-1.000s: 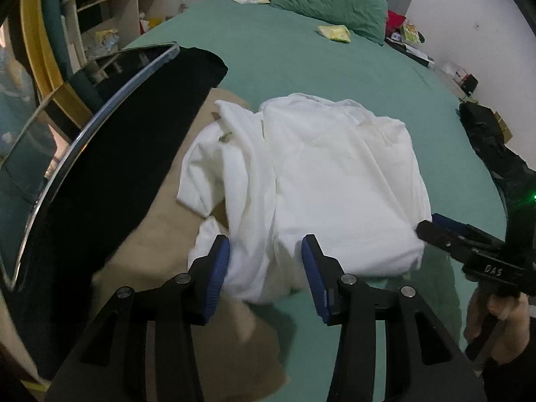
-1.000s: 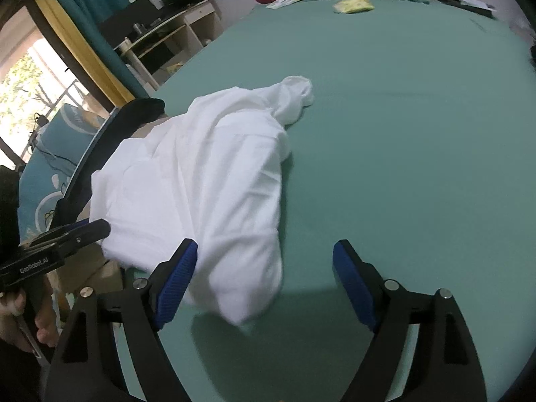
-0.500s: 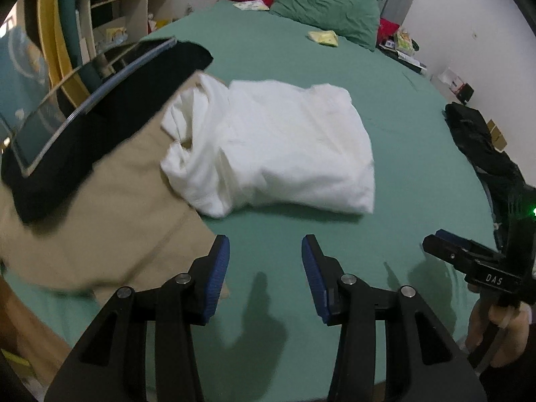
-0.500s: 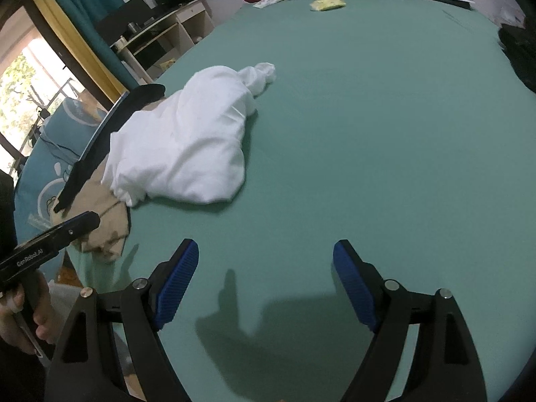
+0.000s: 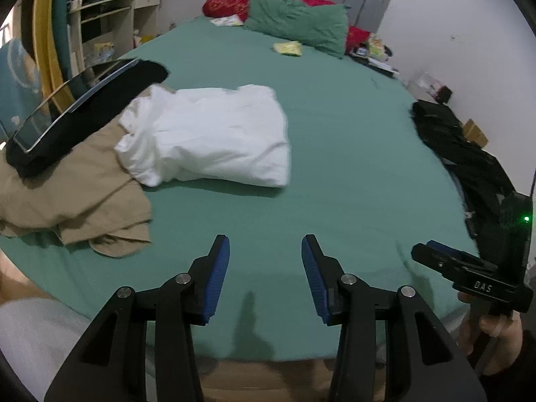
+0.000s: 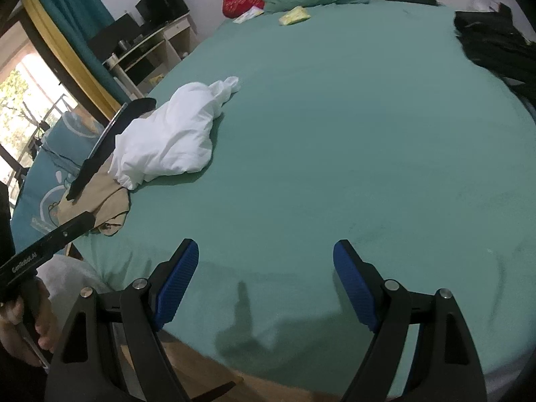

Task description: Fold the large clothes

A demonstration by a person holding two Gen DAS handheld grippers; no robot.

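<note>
Now both grippers hang over the near edge of the bed [image 5: 351, 154], and nothing is between their jaws. The left gripper [image 5: 265, 251] has its jaws moderately apart; the right gripper [image 6: 265, 261] has them wide apart. The white garment [image 5: 214, 137], folded into a bundle, lies near the left edge of the bed, partly on a beige cloth [image 5: 67, 194].

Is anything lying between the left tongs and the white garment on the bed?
Nothing visible. Only bare green sheet lies between the open left tongs and the white garment. The tan cloth sits off to the left, touching the garment's side, outside a direct approach.
</note>
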